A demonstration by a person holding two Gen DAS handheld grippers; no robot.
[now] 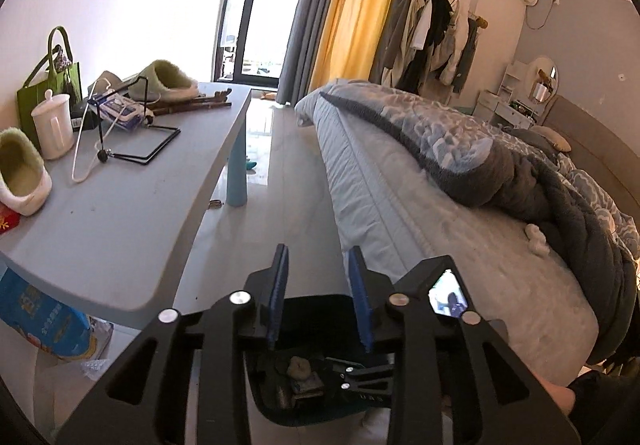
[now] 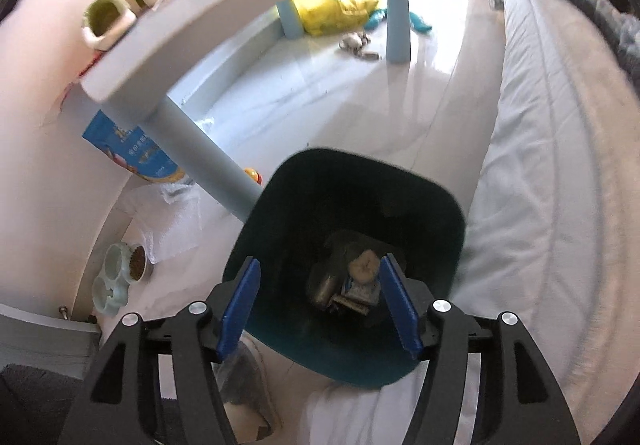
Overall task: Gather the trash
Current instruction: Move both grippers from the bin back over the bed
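At the frame's lower centre, above the bin (image 2: pixel 344 245), both empty grippers, right gripper (image 2: pixel 320 305) and left gripper (image 1: pixel 320 285), are held parted; scraps (image 2: pixel 362 265) could be missed if overlooked.

Grey table (image 1: pixel 120 213) fills the left of the left wrist view, with a white lidded mug (image 1: pixel 52 123), two fuzzy green slippers (image 1: pixel 168 79), a green tote (image 1: pixel 48 85) and a white hanger (image 1: pixel 90 133) on top. Bed (image 1: pixel 420 213) with a grey-blue blanket (image 1: pixel 460 141) sits right. Pet food bowls (image 2: pixel 120 269) at lower left in the right wrist view.
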